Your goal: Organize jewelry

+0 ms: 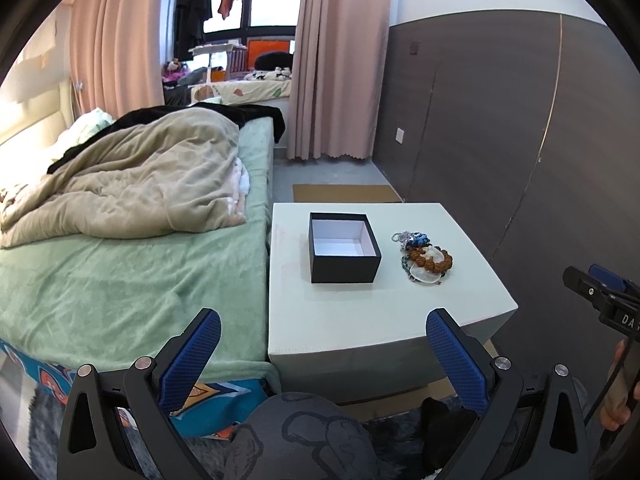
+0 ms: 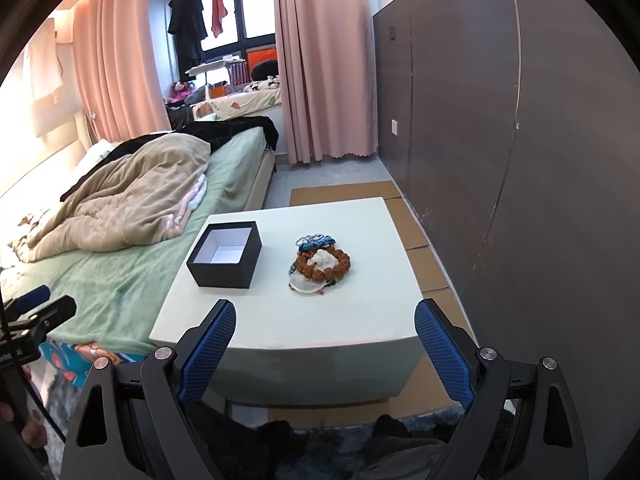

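Table point(image 2: 360, 320), tangled jewelry point(image 2: 320, 266) indistinct

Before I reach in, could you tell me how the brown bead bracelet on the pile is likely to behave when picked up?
The brown bead bracelet is a loop of separate beads, so it will probably droop rather than hold its ring shape. It lies tangled on the other jewelry, so a neighbour may well lift with it. Its rounded beads could slip between the pads.
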{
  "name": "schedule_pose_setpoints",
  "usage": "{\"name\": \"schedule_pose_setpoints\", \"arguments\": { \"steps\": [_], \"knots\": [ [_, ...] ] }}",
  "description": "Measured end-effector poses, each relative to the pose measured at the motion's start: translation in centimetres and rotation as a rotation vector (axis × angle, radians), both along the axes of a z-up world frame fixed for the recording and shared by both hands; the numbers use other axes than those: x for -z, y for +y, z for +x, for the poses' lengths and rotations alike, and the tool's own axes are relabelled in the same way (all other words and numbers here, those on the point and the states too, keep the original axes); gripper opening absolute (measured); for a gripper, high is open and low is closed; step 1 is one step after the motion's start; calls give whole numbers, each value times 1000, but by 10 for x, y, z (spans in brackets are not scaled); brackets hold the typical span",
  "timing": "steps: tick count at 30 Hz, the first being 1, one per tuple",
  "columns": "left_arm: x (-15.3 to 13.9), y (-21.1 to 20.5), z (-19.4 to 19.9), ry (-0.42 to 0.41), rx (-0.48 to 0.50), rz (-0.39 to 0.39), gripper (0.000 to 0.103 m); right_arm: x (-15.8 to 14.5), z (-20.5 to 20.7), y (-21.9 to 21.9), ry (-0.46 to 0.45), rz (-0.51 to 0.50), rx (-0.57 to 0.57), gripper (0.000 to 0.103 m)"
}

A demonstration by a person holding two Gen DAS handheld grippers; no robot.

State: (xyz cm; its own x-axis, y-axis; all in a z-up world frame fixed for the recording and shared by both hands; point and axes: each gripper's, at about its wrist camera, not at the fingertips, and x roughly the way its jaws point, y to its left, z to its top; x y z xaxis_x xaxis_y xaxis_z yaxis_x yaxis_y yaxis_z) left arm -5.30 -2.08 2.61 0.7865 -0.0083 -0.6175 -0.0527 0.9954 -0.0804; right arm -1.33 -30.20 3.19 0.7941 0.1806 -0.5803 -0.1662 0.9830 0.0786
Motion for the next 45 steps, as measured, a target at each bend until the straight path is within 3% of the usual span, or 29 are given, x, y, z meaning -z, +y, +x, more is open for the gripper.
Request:
{"name": "schedule_pose_setpoints", "arguments": {
  "steps": [10, 16, 23, 29, 36, 40, 45],
  "knots": [
    [1, -3, 13, 13, 9, 8, 102, 1, 6, -3, 11, 5, 2, 92],
    [14, -6, 42, 56, 22, 20, 102, 4, 19, -10, 32, 26, 8, 92],
    [31, -18, 103, 68, 63, 101, 102, 24, 55, -23, 79, 57, 30, 92],
    [52, -29, 164, 134, 89, 87, 102, 44, 92, -28, 118, 94, 20, 92],
    [77, -45, 213, 210, 114, 88, 96, 58, 138, -41, 165, 133, 34, 92],
    [89, -53, 230, 266, 141, 53, 73, 64, 167, -51, 197, 174, 58, 91],
    [93, -70, 243, 304, 201, 32, 72, 83, 188, -61, 232, 270, 60, 83]
  ]
}}
